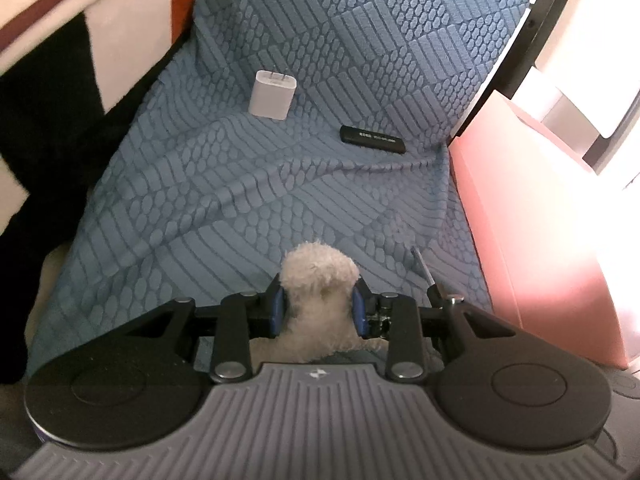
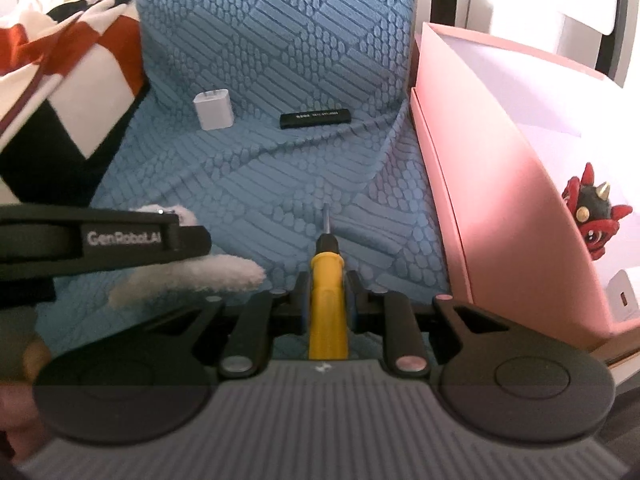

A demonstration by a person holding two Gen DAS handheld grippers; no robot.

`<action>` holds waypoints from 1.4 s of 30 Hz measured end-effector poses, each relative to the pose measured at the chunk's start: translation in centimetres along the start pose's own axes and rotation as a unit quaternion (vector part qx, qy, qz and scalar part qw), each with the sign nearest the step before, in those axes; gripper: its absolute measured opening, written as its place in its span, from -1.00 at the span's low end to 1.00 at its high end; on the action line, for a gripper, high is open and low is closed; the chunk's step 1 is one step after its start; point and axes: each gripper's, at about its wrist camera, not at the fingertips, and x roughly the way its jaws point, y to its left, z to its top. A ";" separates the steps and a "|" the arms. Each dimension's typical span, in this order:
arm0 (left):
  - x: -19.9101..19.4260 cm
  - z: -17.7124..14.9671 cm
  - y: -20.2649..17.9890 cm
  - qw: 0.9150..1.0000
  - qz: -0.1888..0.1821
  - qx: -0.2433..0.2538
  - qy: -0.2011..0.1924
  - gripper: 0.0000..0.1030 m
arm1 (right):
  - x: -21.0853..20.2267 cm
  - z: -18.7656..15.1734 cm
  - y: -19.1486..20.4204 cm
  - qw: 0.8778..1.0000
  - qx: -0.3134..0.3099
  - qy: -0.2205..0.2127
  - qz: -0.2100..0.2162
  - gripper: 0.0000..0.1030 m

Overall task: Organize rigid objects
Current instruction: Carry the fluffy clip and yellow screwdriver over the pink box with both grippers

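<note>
Yellow screwdriver (image 2: 326,300) is pinched in the right claw (image 2: 326,304), handle between the pads, shaft and tip pointing straight ahead along the fingers, away from the camera. So its long axis is in line with the claw, not across it.

Key relation: the pink box (image 2: 500,200) sits immediately to the right of that claw, its near wall rising just beside the screwdriver. The box opening is up and to the right. My read is that the next move is a lift and a swing right over the wall, with the tip kept forward so the tool goes in lengthwise along the box.

Left claw (image 1: 319,312) is squeezed on a fluffy white toy (image 1: 318,280), on the left side and farther from the box. The right hand is clearly the nearer one for the drop.

Already in the box: a red horned figure (image 2: 592,216) and a white charger (image 2: 624,296).

On the blue cover (image 1: 240,200), well ahead of both claws: another white charger (image 1: 272,94) standing up, and a black stick (image 1: 372,140) lying crosswise, closer to the box side.

Risk: the screwdriver tip could catch the box wall if the lift is too low.
</note>
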 end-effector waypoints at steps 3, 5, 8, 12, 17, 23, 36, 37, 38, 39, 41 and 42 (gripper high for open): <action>-1.0 0.3 -0.2 1.000 -0.002 -0.008 -0.002 -0.27 | -0.5 0.5 -0.5 1.000 0.016 0.005 0.006 -0.60; -1.9 0.6 -0.4 1.000 -0.005 -0.012 -0.003 -0.27 | -1.3 1.2 -1.1 1.000 0.027 0.005 0.008 -0.60; -3.3 1.0 -0.7 1.000 -0.012 -0.018 -0.004 -0.27 | -2.8 2.0 -1.9 0.999 0.036 -0.001 0.005 -0.60; -5.5 1.6 -1.7 1.000 -0.023 -0.018 -0.005 -0.27 | -4.9 3.2 -2.9 0.999 0.047 -0.008 0.009 -0.60; -8.3 1.8 -2.7 0.999 -0.032 -0.017 -0.005 -0.27 | -7.5 4.4 -3.5 0.999 0.049 -0.014 0.018 -0.60; -11.2 2.3 -4.1 0.999 -0.032 -0.008 -0.001 -0.27 | -11.2 5.6 -3.8 0.999 0.036 -0.027 0.027 -0.60; -15.6 3.8 -6.7 0.999 -0.026 -0.004 -0.028 -0.27 | -16.6 7.9 -4.9 0.997 0.018 -0.061 0.039 -0.60; -15.8 3.9 -7.0 0.999 -0.026 -0.002 -0.030 -0.27 | -16.8 8.2 -5.1 0.997 0.018 -0.063 0.040 -0.60; -15.9 3.9 -7.3 0.999 -0.027 -0.001 -0.031 -0.27 | -17.0 8.3 -5.3 0.997 0.017 -0.066 0.040 -0.60; -16.1 3.9 -7.6 0.999 -0.029 -0.002 -0.031 -0.27 | -17.2 8.4 -5.5 0.997 0.016 -0.069 0.041 -0.60; -16.1 3.8 -8.4 0.999 -0.035 -0.004 -0.028 -0.27 | -17.6 8.6 -6.1 0.996 0.014 -0.073 0.042 -0.60; -16.0 3.8 -9.0 0.999 -0.039 -0.003 -0.027 -0.27 | -17.8 8.6 -6.5 0.996 0.014 -0.074 0.041 -0.60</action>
